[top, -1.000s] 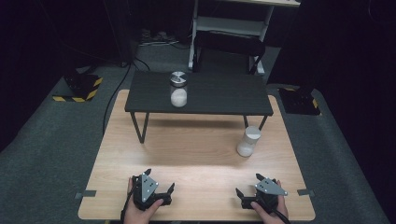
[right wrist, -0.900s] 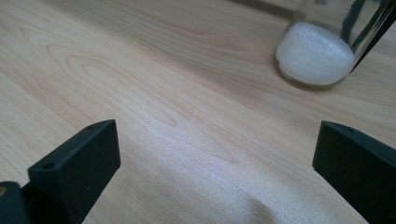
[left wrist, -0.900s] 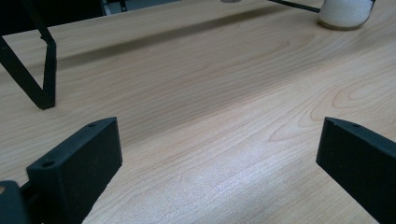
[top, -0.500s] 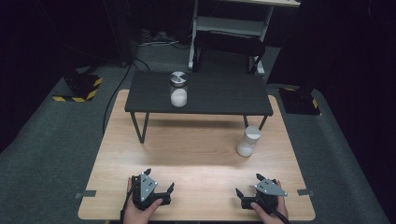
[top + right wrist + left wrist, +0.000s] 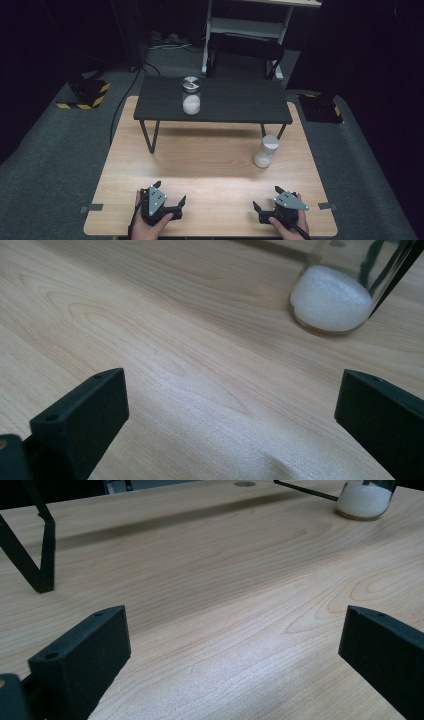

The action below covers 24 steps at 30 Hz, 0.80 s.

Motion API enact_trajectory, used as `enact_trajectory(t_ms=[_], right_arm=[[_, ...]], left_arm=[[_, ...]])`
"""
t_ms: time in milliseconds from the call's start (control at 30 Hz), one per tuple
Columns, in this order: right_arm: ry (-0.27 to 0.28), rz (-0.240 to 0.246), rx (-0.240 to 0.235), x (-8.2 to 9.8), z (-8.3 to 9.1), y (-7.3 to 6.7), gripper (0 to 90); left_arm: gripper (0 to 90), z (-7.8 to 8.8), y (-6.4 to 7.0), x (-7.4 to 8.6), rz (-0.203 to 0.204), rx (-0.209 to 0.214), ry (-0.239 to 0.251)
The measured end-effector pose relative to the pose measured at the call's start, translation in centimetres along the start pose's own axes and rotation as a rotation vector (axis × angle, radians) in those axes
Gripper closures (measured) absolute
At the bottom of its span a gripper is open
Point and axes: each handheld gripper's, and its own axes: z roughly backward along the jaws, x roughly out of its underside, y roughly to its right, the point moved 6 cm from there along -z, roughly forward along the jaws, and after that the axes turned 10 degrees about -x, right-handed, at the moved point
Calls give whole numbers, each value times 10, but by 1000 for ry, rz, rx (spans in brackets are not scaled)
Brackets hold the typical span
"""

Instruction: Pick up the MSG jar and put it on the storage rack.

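Floor of dark grey carpet [image 5: 45,150] surrounds the pale wooden rectangular tabletop [image 5: 210,165], which takes the middle and lower part of the high view. On its far half stands a small black rectangular bench on thin black legs [image 5: 235,100]. A clear glass jar with a silver metal lid, holding white powder [image 5: 191,95], stands upright on the bench, left of its centre. A 2nd clear jar with a white lid and white powder at its bottom [image 5: 266,151] stands upright on the wood at centre right, just in front of the bench's right legs; it appears at the upper right of both gripper views [image 5: 332,295] [image 5: 363,499].

At the lower left of the high view, the left gripper [image 5: 170,205] sits in a hand at the near edge, jaws spread wide and holding nothing. At the lower right, the right gripper [image 5: 266,200] is likewise spread and empty, well short of the white-lidded jar.
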Motion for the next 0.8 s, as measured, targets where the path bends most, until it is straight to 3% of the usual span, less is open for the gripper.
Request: enact_trajectory(t_ms=[467,800], right_arm=[[28,-28,34,-5,2,-3,0],[81,-40,68,-22,4,1,0]], left_arm=[[6,-1,0,0,-10,11,0],[6,-1,-1,0,0,16,3]])
